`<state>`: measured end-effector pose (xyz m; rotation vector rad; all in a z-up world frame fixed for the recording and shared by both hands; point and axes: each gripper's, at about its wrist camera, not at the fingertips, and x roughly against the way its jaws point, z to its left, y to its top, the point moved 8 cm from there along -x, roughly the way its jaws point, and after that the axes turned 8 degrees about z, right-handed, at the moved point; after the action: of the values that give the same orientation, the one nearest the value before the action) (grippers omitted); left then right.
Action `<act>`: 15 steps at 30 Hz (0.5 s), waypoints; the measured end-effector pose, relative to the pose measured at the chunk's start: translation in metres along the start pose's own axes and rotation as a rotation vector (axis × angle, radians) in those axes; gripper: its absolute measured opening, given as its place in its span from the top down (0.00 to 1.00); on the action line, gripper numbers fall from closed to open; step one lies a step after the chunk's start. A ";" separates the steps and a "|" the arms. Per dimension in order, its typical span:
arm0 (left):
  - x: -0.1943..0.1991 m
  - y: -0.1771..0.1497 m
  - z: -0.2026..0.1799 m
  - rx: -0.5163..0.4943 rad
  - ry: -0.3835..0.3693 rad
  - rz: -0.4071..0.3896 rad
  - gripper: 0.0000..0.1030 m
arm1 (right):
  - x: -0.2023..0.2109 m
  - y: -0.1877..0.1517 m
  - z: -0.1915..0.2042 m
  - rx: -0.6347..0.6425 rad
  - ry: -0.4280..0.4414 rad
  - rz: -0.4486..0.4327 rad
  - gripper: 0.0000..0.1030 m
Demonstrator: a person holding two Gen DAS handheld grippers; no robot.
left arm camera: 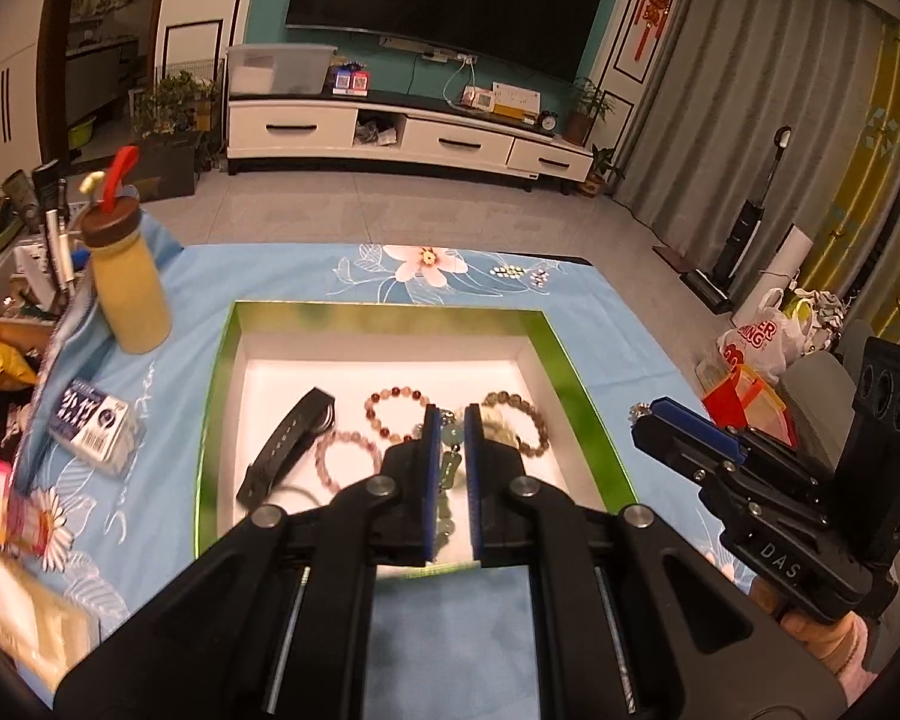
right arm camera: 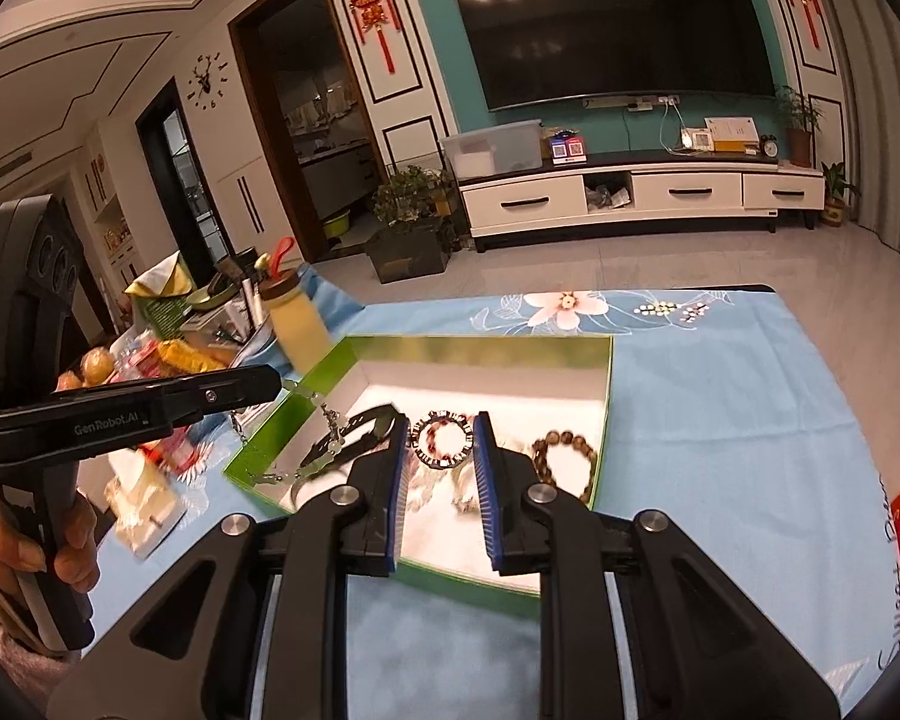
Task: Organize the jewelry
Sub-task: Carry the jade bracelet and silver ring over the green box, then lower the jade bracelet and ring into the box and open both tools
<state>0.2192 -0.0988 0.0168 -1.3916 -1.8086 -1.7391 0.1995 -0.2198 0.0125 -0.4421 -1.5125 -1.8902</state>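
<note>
You're mid-carry: your left gripper is clenched on a pale green beaded chain dangling over the green box (bracelets already lie inside), and your right gripper grasps a dark ringed bracelet. Next, I'd judge, lower each onto bare box floor before letting go
</note>
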 end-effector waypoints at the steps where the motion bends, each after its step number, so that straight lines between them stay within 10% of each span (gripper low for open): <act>1: -0.006 0.005 0.002 0.004 0.002 0.009 0.93 | -0.005 0.004 -0.003 -0.005 0.003 0.007 0.80; 15: -0.103 0.043 0.039 0.048 0.105 0.142 0.93 | -0.081 0.026 -0.041 -0.075 -0.043 0.133 0.80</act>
<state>0.3197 -0.1173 -0.0427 -1.3491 -1.6439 -1.6534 0.2817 -0.2384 -0.0312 -0.6056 -1.4070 -1.8476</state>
